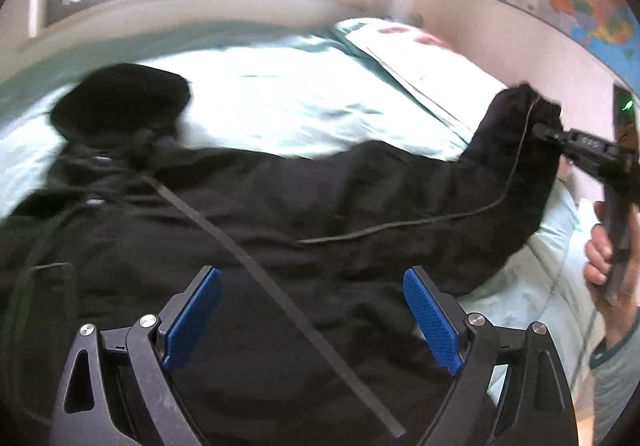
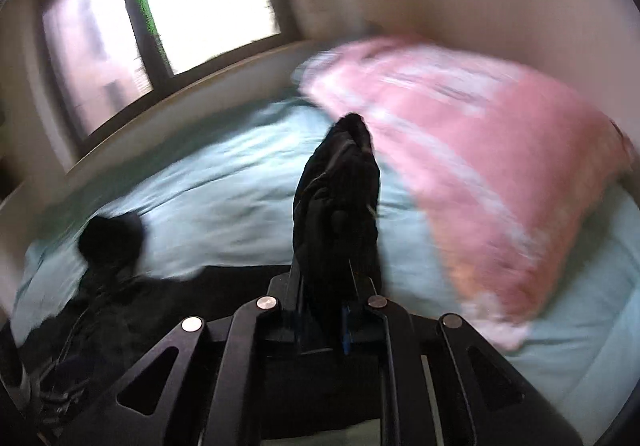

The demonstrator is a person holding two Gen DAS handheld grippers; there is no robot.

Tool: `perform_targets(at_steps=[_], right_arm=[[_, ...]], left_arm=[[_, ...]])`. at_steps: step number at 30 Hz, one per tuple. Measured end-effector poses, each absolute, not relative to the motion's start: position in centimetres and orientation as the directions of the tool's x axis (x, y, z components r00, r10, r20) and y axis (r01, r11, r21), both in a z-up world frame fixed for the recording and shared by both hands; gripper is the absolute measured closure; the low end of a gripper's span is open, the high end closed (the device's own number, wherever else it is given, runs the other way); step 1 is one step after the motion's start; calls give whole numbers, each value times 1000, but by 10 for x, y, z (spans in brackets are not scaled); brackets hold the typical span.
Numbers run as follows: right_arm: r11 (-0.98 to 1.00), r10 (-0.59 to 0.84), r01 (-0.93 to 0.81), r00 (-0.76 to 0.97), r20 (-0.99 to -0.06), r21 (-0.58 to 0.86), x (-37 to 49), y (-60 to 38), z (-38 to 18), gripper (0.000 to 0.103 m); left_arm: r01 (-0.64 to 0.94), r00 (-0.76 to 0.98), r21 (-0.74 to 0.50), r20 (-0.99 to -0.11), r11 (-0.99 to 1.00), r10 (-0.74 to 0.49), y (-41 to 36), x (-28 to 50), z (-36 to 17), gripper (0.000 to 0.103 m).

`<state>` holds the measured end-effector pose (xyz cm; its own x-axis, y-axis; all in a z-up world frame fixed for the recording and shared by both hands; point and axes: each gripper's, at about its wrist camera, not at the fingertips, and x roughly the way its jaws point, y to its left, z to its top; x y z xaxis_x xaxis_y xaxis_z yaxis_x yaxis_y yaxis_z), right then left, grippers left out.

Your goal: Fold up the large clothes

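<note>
Plainly, right gripper (image 2: 336, 230) fingers clench the black jacket (image 1: 280, 205) sleeve over the bed (image 1: 280, 97); left gripper (image 1: 312, 294) fingers gape empty.

Black hooded jacket (image 1: 280, 205) spread on bed, sleeve seemingly lifted

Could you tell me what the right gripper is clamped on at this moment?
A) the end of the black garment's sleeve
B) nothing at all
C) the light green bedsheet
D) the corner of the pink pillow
A: the right gripper is shut on the end of the sleeve of the black garment, lifting it off the bedsheet beside the pink pillow.
</note>
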<state>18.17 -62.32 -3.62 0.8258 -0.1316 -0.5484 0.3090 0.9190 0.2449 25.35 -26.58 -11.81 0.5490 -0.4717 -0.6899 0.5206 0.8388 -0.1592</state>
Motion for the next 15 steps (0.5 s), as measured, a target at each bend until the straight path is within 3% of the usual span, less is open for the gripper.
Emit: perform_targets(at_steps=[7,15], right_arm=[[990,43,44,814,-580,136,221,-460,-21,86],[981,181,-177,681,-710,81,258,-286,-94,86]], left_arm=[[412,638,-99,-679,906,-364,-175,247,-98,10],[294,679,-118,-672,948,-295,-77,246,-98,11]])
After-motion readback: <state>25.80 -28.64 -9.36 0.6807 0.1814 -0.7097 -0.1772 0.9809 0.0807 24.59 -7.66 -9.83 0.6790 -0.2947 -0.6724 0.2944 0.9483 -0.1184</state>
